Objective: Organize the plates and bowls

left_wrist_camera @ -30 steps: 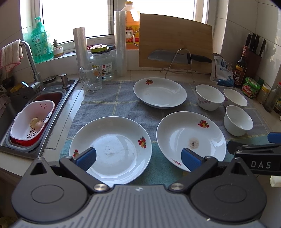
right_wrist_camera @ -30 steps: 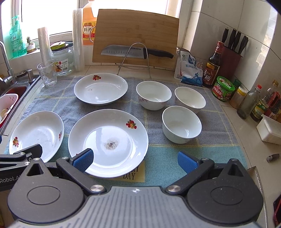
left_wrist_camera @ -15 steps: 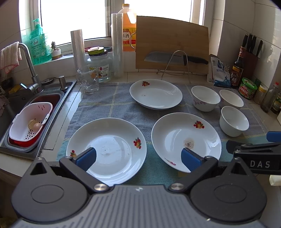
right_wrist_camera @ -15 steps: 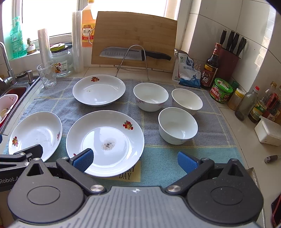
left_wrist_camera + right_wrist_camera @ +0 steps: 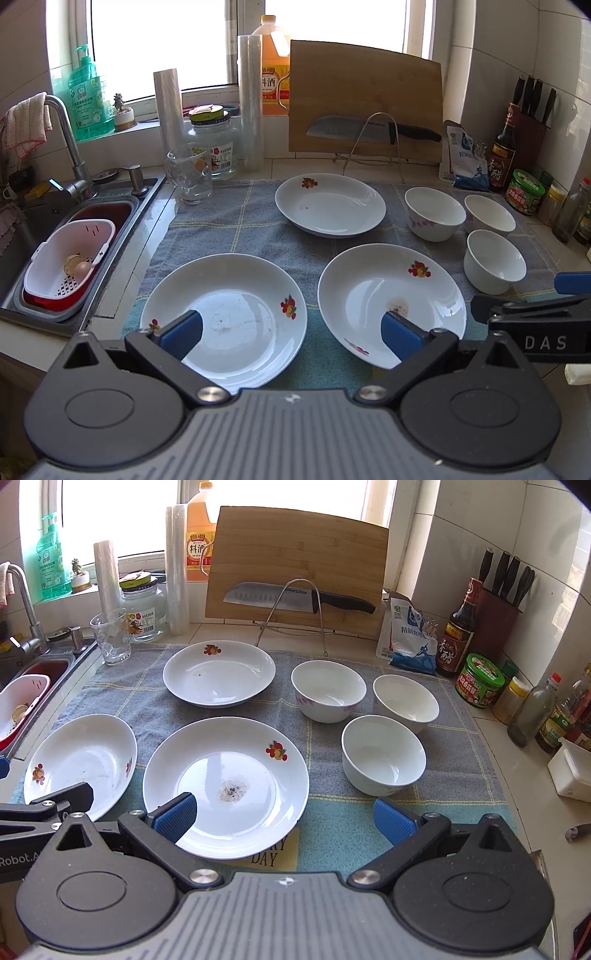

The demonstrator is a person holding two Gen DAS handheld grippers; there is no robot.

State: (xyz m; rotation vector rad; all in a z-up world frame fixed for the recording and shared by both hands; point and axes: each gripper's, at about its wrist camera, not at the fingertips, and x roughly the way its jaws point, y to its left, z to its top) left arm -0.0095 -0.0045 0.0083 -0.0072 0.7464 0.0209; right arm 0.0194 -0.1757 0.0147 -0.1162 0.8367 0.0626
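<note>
Three white flowered plates lie on a blue-grey towel [image 5: 236, 225]: a near left plate [image 5: 225, 317], a near middle plate [image 5: 391, 302] with a dark stain, and a far plate [image 5: 330, 205]. Three white bowls stand to the right: a far left bowl [image 5: 328, 690], a far right bowl [image 5: 405, 701] and a near bowl [image 5: 383, 755]. My left gripper [image 5: 291, 334] is open and empty, above the near edges of the two near plates. My right gripper [image 5: 284, 818] is open and empty, above the near edge of the stained plate [image 5: 225, 786].
A sink [image 5: 55, 236] with a white colander lies at the left. A glass [image 5: 189, 177], a jar, rolls, a cutting board [image 5: 365, 99] with a knife stand at the back. Bottles, jars and a knife block [image 5: 498, 616] line the right wall.
Both grippers have drawn back and risen a little, so the plates and bowls sit slightly farther off. Nothing on the towel has moved.
</note>
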